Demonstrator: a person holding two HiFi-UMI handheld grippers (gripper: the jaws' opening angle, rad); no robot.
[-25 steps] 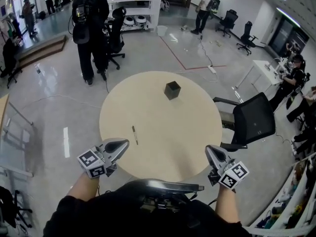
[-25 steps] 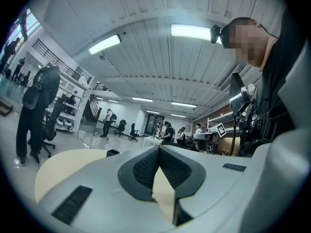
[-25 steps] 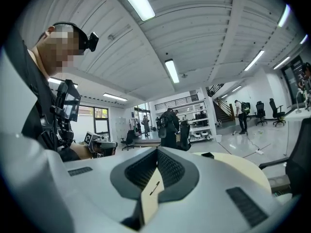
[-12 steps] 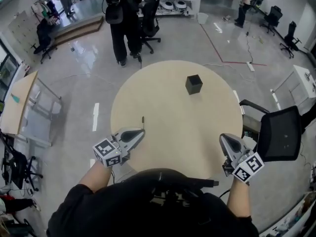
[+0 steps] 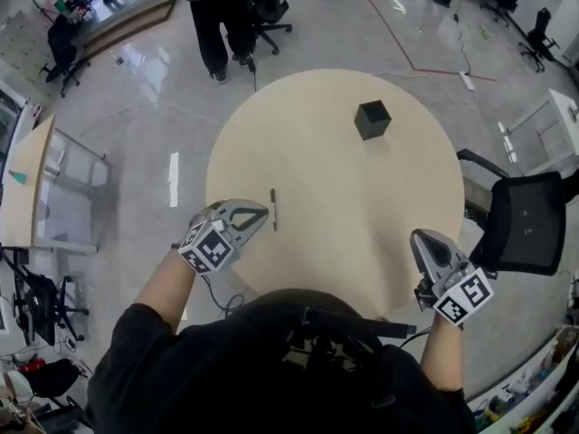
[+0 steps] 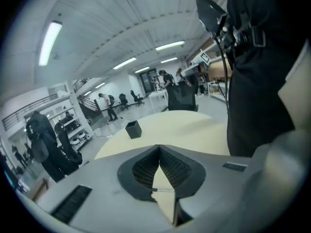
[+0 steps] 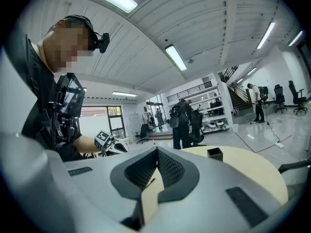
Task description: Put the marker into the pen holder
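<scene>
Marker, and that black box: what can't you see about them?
- Marker: head view, too small to show colour or cap.
- Pen holder: head view, inside too dark to show any contents.
- Table, near edge: head view, hidden behind the person.

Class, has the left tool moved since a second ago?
Yes. The left tool has advanced toward the marker, its tip now beside the marker's middle.

Glossy grey floor (image 5: 127,129) — round beige table (image 5: 344,179), black office chair (image 5: 525,229), strip lights (image 7: 176,57) overhead.
</scene>
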